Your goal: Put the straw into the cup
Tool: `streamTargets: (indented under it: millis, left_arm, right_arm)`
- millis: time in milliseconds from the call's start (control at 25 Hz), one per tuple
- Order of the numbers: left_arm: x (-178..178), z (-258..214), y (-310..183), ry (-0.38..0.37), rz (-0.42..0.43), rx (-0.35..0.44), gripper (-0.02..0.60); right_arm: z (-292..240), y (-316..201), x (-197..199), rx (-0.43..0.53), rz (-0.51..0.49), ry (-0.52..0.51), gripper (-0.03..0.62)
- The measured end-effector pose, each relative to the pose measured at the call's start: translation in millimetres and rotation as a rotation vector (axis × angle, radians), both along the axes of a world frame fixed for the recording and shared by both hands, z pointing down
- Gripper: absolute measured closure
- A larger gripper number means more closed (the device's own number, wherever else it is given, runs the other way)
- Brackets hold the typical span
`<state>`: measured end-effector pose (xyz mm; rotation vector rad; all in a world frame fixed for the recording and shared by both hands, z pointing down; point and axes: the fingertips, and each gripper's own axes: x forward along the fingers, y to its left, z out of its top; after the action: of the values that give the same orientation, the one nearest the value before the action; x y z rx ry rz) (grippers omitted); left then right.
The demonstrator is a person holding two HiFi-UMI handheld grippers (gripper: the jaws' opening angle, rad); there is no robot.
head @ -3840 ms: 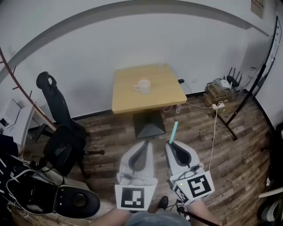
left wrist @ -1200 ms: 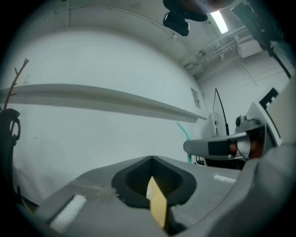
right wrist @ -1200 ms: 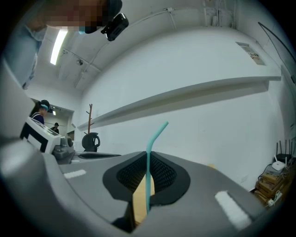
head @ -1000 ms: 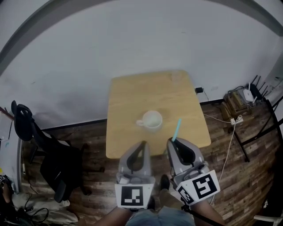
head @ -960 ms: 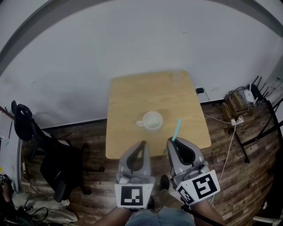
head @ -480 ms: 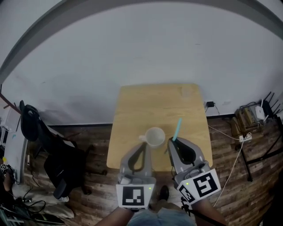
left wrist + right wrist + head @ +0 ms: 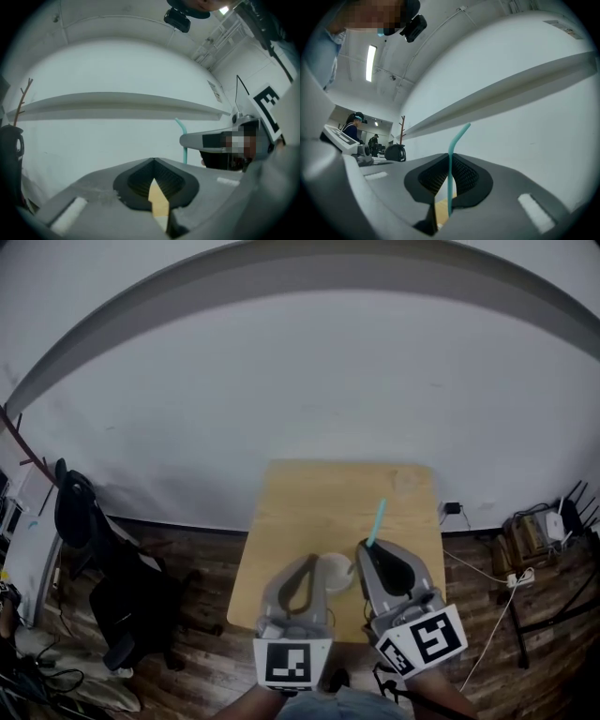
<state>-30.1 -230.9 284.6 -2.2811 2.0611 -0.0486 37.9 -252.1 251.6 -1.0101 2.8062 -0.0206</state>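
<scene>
— Straw?
— Teal straw (image 7: pixel 450 173), upright with a bent tip, pinched between the jaws of the right gripper (image 7: pixel 364 547). It stands just right of the cup.
— Cup?
— White cup (image 7: pixel 336 570) on the wooden table (image 7: pixel 319 498), near the front edge, partly hidden behind both grippers.
— Other side?
— Left gripper (image 7: pixel 309 561): jaws closed tip to tip, nothing between.

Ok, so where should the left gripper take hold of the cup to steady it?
Probably the cup's near-left wall, from above: one of the fingers of the left gripper inside the upturned rim, one outside. That side lies nearest it, and no handle shows. The fingers are shut, so open them first.
</scene>
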Motion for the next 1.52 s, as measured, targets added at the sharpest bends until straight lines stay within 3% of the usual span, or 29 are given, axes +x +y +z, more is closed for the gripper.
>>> streamTargets:
  millis: [240, 920, 1520]
  left_arm:
    - [-9.5, 6.3, -16.0, 0.020, 0.018, -0.007, 0.563]
    - [-48.0, 57.3, -56.2, 0.097, 0.118, -0.115, 0.563]
    - [-59.9, 131.5, -77.7, 0.124, 0.164, -0.293, 0.563]
  right_arm:
    - [3.3, -11.6, -10.8, 0.004, 0.005, 0.008, 0.568]
    - [71.5, -38.9, -54.3, -0.132, 0.082, 0.079, 0.568]
    - [169.2, -69.0, -65.9, -0.320, 0.138, 0.137, 0.566]
